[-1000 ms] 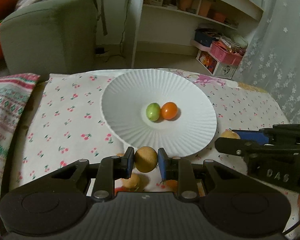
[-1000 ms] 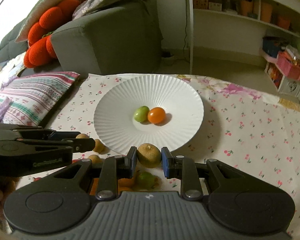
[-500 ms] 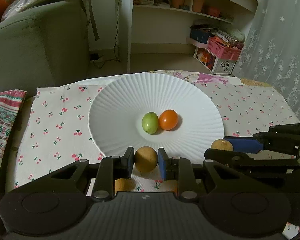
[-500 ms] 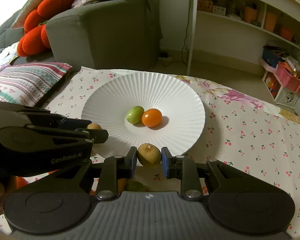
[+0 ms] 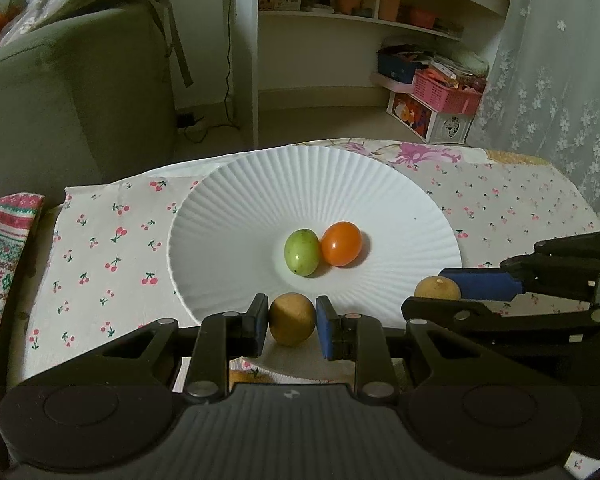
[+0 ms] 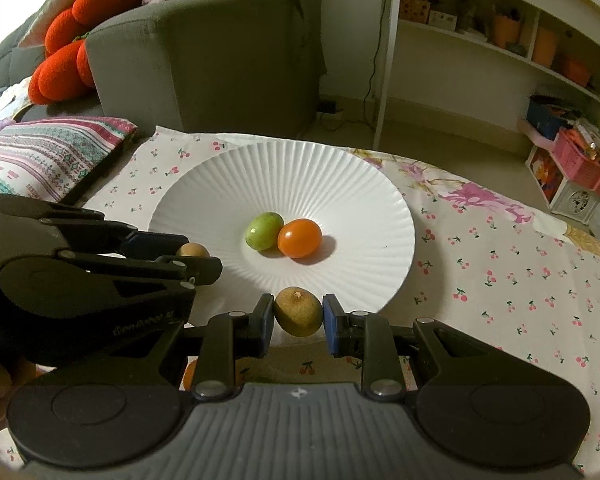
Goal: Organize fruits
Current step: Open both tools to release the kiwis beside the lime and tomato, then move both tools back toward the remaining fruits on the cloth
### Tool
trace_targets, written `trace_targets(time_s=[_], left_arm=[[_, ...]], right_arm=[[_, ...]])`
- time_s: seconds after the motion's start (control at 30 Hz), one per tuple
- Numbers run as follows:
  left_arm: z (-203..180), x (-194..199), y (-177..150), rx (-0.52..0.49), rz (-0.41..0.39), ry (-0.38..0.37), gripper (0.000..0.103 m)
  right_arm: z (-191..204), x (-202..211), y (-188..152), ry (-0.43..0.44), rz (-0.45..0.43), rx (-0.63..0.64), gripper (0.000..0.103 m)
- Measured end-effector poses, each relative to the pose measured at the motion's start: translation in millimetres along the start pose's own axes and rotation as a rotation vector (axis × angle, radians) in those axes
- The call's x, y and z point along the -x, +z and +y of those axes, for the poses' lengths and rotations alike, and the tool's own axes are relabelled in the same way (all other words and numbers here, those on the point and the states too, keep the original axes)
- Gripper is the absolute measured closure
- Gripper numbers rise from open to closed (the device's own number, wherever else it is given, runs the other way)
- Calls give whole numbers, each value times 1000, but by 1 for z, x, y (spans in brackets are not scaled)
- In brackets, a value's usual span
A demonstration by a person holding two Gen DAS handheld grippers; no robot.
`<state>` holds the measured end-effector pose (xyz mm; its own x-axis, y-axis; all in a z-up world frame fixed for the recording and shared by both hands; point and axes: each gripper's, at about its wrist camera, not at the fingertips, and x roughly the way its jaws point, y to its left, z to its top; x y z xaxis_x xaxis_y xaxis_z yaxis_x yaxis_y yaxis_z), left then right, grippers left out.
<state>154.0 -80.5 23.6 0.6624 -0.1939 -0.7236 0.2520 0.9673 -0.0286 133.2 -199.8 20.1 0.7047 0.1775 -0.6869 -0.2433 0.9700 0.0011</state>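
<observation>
A white ribbed plate (image 5: 260, 200) (image 6: 340, 184) sits on the cherry-print cloth and holds a green fruit (image 5: 302, 252) (image 6: 264, 230) touching an orange fruit (image 5: 341, 243) (image 6: 299, 237). My left gripper (image 5: 292, 325) is shut on a brown round fruit (image 5: 292, 324) over the plate's near rim. My right gripper (image 6: 298, 317) is shut on another brown fruit (image 6: 298, 311) just above the plate's near edge. The right gripper also shows in the left wrist view with its fruit (image 5: 437, 288). The left gripper's fruit shows in the right wrist view (image 6: 194, 250).
A grey sofa (image 6: 204, 52) with red cushions (image 6: 68, 56) stands behind the table, white shelves (image 5: 380, 20) at the back right. A striped pillow (image 6: 40, 152) lies at the left. More small fruits (image 6: 190, 372) lie on the cloth under the grippers.
Both grippers have moved forward with their brown fruits, from above the cloth to the plate's near rim. The plate's two fruits have not moved.
</observation>
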Motion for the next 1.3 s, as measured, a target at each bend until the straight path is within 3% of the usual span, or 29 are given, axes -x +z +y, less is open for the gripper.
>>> trace_targets(time_s=[0.8, 1.0, 1.3], left_arm=[[4, 1, 3, 28, 7, -35, 89], [18, 14, 8, 106, -7, -69, 74], [23, 31, 7, 136, -8, -68, 65]], right_arm=[[-11, -2, 2, 16, 12, -63, 76], [-18, 6, 4, 12, 1, -105, 73], [-25, 26, 7, 32, -31, -151, 68]])
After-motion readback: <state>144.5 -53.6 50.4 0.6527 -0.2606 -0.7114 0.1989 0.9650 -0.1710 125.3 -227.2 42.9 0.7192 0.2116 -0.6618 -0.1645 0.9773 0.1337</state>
